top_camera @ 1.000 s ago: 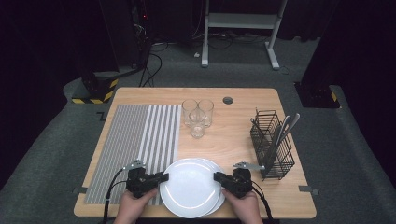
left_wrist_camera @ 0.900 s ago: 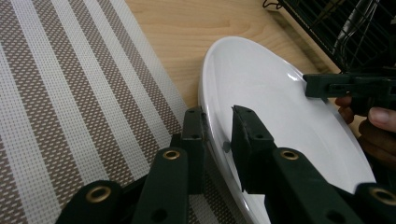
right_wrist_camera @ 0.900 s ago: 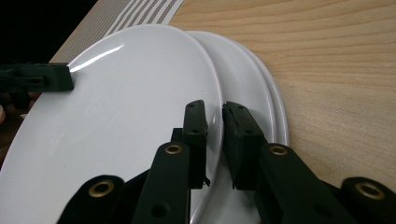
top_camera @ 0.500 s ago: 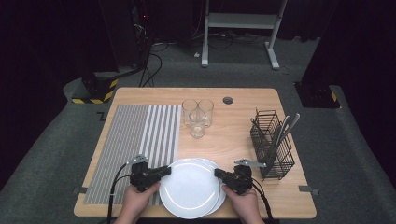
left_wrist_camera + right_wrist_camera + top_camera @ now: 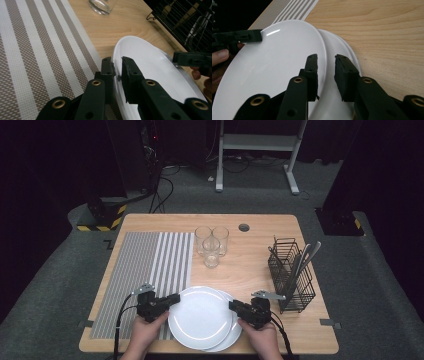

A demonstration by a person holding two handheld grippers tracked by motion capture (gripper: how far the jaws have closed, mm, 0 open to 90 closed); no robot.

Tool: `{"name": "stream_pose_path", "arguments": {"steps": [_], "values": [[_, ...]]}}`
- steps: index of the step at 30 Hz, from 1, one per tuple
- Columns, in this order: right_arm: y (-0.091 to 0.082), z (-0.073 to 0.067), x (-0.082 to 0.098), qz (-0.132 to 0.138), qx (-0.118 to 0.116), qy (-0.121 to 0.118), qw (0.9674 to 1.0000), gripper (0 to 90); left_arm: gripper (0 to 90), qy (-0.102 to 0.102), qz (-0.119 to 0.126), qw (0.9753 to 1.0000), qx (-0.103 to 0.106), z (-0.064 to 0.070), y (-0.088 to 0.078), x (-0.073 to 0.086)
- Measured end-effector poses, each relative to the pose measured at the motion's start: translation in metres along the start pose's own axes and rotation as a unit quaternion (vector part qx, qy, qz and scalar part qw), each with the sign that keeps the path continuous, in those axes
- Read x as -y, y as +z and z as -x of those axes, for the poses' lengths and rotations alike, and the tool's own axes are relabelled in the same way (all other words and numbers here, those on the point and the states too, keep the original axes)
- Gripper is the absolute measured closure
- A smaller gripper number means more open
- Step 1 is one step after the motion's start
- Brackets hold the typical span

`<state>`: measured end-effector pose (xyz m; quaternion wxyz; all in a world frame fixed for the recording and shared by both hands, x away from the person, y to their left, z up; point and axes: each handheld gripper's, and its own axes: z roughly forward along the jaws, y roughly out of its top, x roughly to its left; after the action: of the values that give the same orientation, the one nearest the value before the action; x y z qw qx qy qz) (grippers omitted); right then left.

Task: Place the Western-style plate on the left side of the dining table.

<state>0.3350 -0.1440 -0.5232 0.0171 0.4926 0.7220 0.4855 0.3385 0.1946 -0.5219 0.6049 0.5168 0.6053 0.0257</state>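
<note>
In the high view, a wooden table [image 5: 260,265] carried a striped placemat [image 5: 145,270] on its left part, three glasses [image 5: 211,244] near the far middle, and a black wire basket [image 5: 292,275] with cutlery on the right. A stack of white plates [image 5: 202,317] lay at the near edge. The left gripper [image 5: 172,299] met the top plate at its left rim, and the right gripper [image 5: 234,306] met it at the right rim — each held by a hand from below.

In the left gripper view, the two black jaws stood apart with a narrow gap, and the rim of the top plate [image 5: 150,65] passed between them. The jaws were around the rim but not pressed together. The placemat [image 5: 37,50] lay on the left, one glass [image 5: 100,5] at the top.

In the right gripper view, the jaws were also parted, astride the rim of the top plate [image 5: 274,62]; a lower plate [image 5: 342,52] showed just beside it — whether the pads touched the rim I could not tell. The other gripper [image 5: 242,36] touched the far rim.
</note>
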Motion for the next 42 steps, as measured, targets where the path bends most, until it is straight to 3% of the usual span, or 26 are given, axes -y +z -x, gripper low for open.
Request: {"name": "stream_pose_path", "arguments": {"steps": [13,16,22,28,30,33,35,42], "values": [[0.001,-0.005,0.009,-0.021,0.000,-0.007,0.9997,64.4,81.4,0.013,0.020,0.9996,-0.012,0.004,0.002,0.000],[0.002,-0.006,0.009,-0.022,0.001,-0.009,0.9997,64.3,75.7,0.008,0.026,0.9996,-0.004,0.005,-0.003,-0.003],[0.002,-0.006,0.010,-0.021,0.002,-0.008,0.9997,64.4,65.4,0.013,0.024,0.9995,-0.017,0.007,-0.018,-0.001],[0.002,-0.006,0.010,-0.021,0.001,-0.007,0.9997,64.4,60.3,0.017,0.007,0.9996,-0.022,0.013,-0.038,0.019],[0.002,-0.006,0.010,-0.021,0.001,-0.006,0.9998,64.4,61.0,0.015,0.009,0.9994,-0.031,0.014,-0.042,0.027],[0.002,-0.007,0.011,-0.022,-0.001,-0.002,0.9997,64.7,65.8,-0.008,0.010,0.9992,-0.038,0.013,-0.046,0.033],[0.003,-0.007,0.011,-0.025,-0.001,-0.002,0.9997,65.9,71.1,-0.011,0.013,0.9991,-0.038,0.013,-0.046,0.036],[0.003,-0.005,0.010,-0.022,0.007,0.021,0.9995,73.8,73.9,-0.017,0.015,0.9992,-0.034,0.014,-0.036,0.035]]}}
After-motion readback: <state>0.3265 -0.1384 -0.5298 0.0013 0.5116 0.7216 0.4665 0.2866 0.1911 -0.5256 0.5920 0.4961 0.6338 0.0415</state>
